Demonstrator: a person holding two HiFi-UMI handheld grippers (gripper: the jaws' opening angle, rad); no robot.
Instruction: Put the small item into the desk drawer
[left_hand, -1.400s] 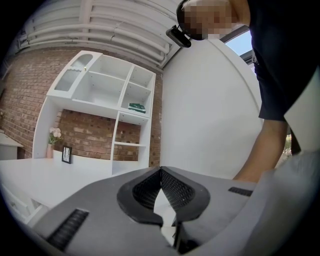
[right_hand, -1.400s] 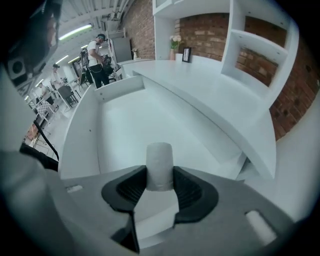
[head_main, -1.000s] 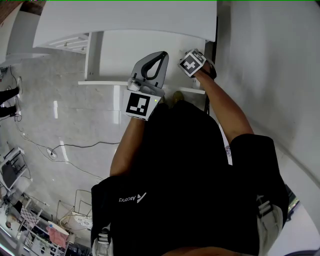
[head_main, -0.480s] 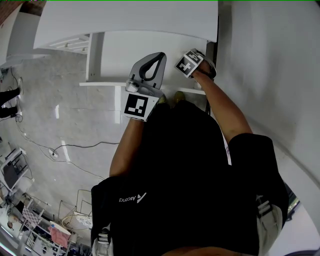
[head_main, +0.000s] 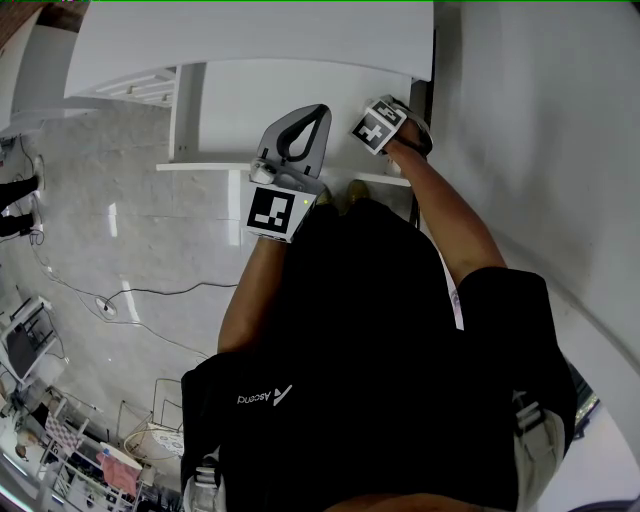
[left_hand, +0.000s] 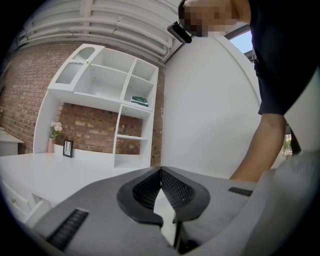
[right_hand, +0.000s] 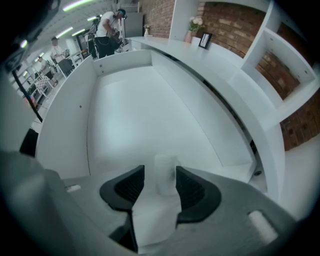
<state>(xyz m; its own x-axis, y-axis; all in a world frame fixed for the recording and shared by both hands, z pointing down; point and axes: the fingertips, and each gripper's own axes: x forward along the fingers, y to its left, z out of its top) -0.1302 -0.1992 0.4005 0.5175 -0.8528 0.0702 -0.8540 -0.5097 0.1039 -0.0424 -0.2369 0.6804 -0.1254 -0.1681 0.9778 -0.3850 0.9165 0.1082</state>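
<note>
Release step: lift the right gripper (right_hand: 160, 171) straight up, clear of the item, without clipping it. Its jaws have just been opening and stand wide. The small translucent item (right_hand: 165, 182) stands between them, seemingly free, on the drawer floor (right_hand: 145, 110). Left gripper (left_hand: 161, 171): closed, empty, level.

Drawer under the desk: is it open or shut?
Open. The drawer is pulled out from under the desk top, and you can see down onto its white floor and walls.
</note>
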